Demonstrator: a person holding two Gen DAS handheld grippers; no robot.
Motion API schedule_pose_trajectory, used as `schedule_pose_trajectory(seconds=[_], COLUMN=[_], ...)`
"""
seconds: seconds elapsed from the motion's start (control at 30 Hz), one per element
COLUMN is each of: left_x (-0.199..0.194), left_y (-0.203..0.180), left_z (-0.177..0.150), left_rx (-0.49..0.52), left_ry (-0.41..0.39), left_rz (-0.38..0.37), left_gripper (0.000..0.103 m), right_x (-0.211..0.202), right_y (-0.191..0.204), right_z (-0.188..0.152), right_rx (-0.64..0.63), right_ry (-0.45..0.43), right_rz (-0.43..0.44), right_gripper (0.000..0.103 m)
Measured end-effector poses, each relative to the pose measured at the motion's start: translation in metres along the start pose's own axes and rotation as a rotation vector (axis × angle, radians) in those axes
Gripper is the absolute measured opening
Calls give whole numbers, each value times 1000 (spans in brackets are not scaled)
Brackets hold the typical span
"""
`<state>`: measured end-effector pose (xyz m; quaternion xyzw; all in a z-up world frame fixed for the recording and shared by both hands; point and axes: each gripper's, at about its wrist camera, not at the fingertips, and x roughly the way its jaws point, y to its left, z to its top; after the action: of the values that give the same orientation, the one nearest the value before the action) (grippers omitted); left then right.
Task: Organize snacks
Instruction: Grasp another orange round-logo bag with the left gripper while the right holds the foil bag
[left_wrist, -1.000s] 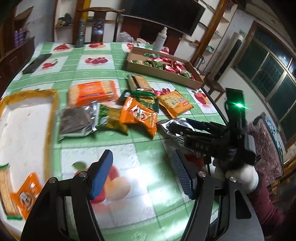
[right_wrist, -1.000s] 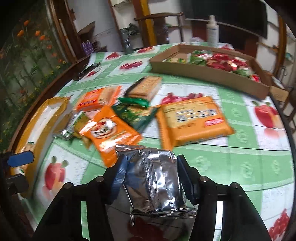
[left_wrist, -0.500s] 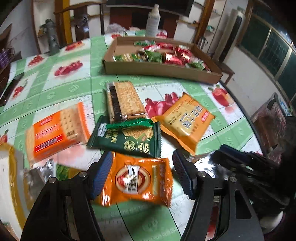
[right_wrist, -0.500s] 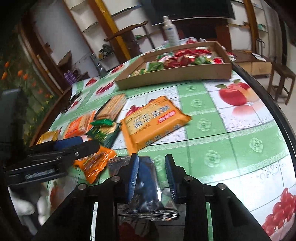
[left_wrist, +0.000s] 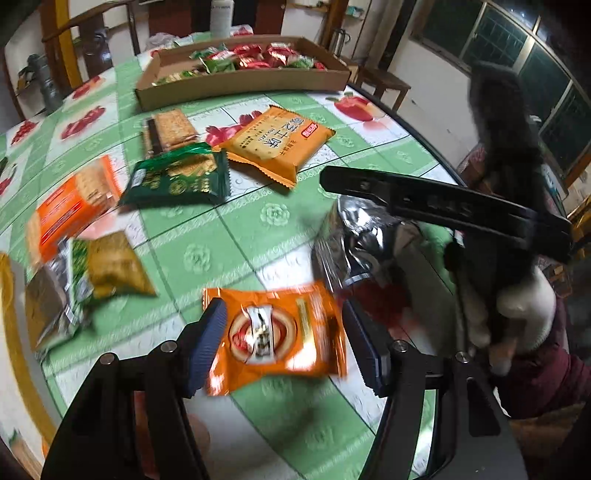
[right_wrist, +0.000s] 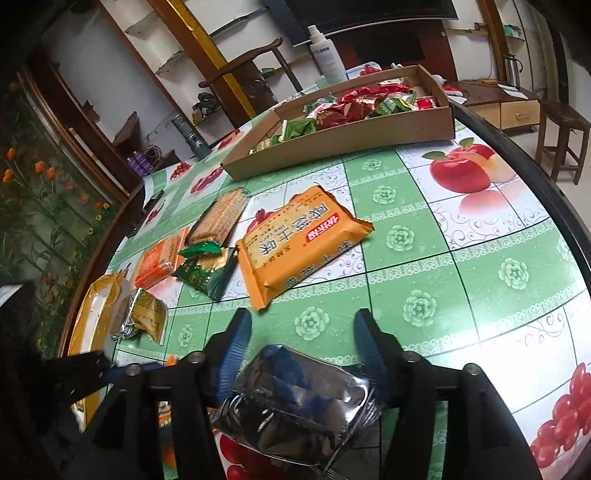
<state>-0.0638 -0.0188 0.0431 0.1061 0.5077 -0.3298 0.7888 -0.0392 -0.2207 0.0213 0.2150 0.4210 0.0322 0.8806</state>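
Note:
My left gripper (left_wrist: 284, 341) is open, its blue pads on either side of an orange snack packet (left_wrist: 275, 334) lying on the table. My right gripper (right_wrist: 303, 345) stands open with a silver foil packet (right_wrist: 295, 402) lying between and under its fingers; the same packet shows in the left wrist view (left_wrist: 354, 240) below the right gripper's black arm. Other snacks lie spread on the green tablecloth: a large orange cracker pack (right_wrist: 299, 243), a dark green packet (left_wrist: 177, 177), an orange biscuit box (left_wrist: 72, 206) and a brown cracker sleeve (left_wrist: 168, 129).
A cardboard tray (right_wrist: 343, 134) of red and green sweets stands at the far side. A yellow-rimmed tray (right_wrist: 86, 317) sits at the left edge. A green-and-silver packet (left_wrist: 99, 269) lies near it. The table's dark round edge (right_wrist: 554, 188) runs close on the right.
My left gripper has moved down onto the orange packet, which now lies between its pads. My right gripper has opened from its grip on the silver packet, which now rests lower.

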Motion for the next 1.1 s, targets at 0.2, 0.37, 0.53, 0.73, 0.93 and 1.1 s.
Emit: schedule_pose_trajectory(seconds=[0.2,0.37,0.53,0.73,0.93,1.1], left_x=[-18,-21,-8,-1,-24,-3], left_y=[12,14,32,48,23,-1], left_z=[-26,-45,-40,-25,-15,-11], left_rx=[-128,-224,-401,-495,-195,126], left_ry=[-69,-91,-80,-97,-159,-76], left_rz=[-29,-114,-219,-219,-23,108], left_gripper=[66,66,66,66,73,73], right_x=[2,2,-9,-17,-12,-2], right_y=[1,5,13,39,42,52], right_z=[-1,-4,-22,-44,-41,-37], right_rx=[1,-11,-8,-171,-209,-262], right_ry=[1,9,54,76,99,133], right_rz=[13,19,45,-9,-39,-78], right_gripper=[66,66,66,69,73,75])
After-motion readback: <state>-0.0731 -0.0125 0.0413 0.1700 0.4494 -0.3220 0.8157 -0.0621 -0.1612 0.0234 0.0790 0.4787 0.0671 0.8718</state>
